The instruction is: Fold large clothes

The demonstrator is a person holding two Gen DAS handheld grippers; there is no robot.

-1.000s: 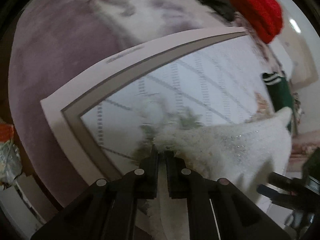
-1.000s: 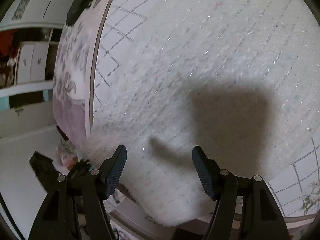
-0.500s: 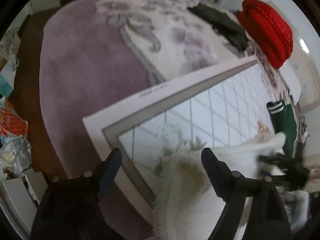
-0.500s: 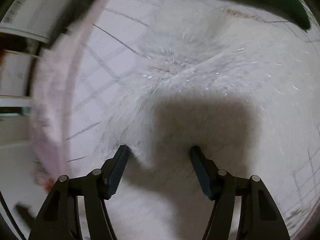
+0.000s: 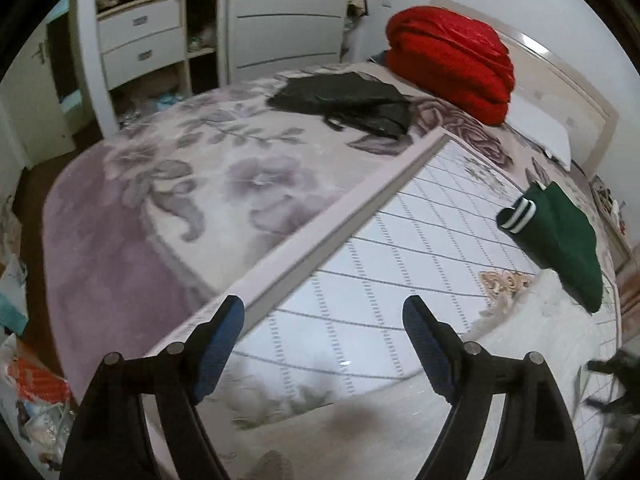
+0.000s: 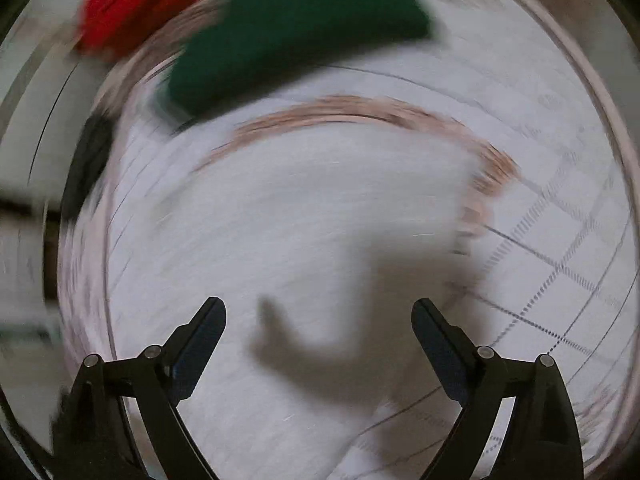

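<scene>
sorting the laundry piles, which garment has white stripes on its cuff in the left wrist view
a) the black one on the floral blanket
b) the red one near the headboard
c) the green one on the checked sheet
c: the green garment lying on the checked sheet ends in a cuff banded with white stripes, while the red garment and the black garment show none.

A red blanket roll (image 5: pixel 452 56) by the headboard (image 5: pixel 568 80); white drawers (image 5: pixel 136 40) beyond the bed.

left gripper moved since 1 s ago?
Yes. The left gripper has let go of the white fluffy garment and lifted away from it; the wardrobe now shows beyond the bed.
</scene>
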